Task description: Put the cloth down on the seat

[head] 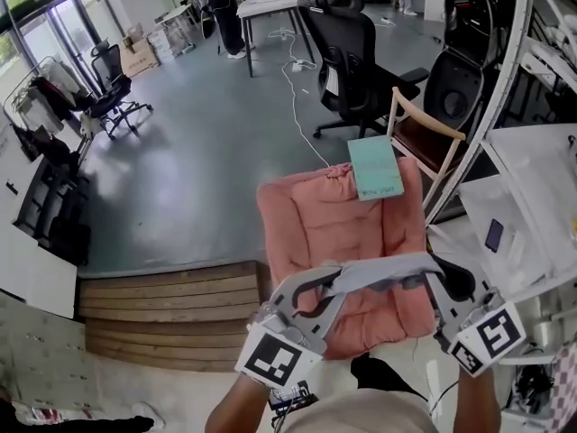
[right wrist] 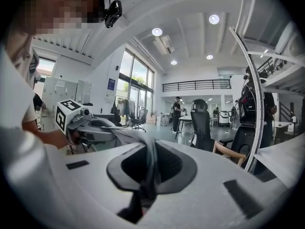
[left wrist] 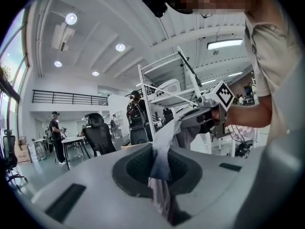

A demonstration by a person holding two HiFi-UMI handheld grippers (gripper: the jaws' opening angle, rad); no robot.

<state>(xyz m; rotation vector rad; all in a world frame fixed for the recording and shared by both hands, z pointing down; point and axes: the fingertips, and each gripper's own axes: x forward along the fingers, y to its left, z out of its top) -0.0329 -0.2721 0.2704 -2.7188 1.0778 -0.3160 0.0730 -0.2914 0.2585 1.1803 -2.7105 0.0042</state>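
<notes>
A grey cloth (head: 383,269) hangs stretched between my two grippers, just above the front of the pink cushioned seat (head: 315,228). My left gripper (head: 335,283) is shut on the cloth's left end, and my right gripper (head: 431,276) is shut on its right end. In the left gripper view the cloth (left wrist: 162,147) runs up out of the closed jaws towards the right gripper (left wrist: 209,114). The right gripper view shows the cloth (right wrist: 151,161) pinched the same way, leading to the left gripper (right wrist: 90,125). A teal book (head: 375,168) lies at the seat's far edge.
A wooden chair (head: 433,138) and a black office chair (head: 356,48) stand beyond the seat. To the right is a white table (head: 541,165) with a phone (head: 494,234) on it. Left of the seat lies a wooden step (head: 171,314). A person (head: 224,7) stands by a far table.
</notes>
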